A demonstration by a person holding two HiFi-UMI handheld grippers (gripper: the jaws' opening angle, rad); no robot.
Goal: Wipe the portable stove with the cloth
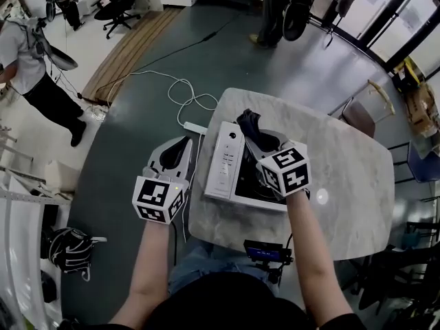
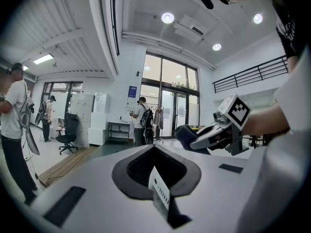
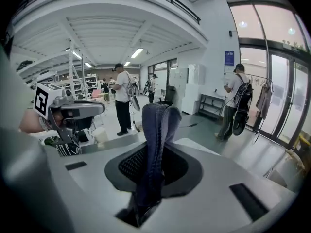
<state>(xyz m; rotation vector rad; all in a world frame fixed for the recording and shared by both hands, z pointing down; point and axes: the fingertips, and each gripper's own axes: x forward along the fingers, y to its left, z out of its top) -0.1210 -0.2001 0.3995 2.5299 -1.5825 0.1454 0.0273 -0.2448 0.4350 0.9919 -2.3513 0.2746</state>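
The right gripper [image 1: 260,141] clamps the dark blue knitted cloth [image 1: 249,124] just above the white rectangular portable stove [image 1: 225,162]. The left gripper [image 1: 180,148], closed on nothing, hangs at the stove's 9 o'clock, so the right is nearer.

At centre the right gripper [image 3: 146,208] with jaws pinched on an upright dark blue cloth [image 3: 156,140], left gripper [image 3: 73,111] at nine o'clock, person with backpack [image 3: 232,108] at three o'clock.

Bright even light, ceiling lights [image 2: 167,17] flaring, daylight through tall windows [image 3: 279,91] (slightly blown out), fisheye bending, dark corners.
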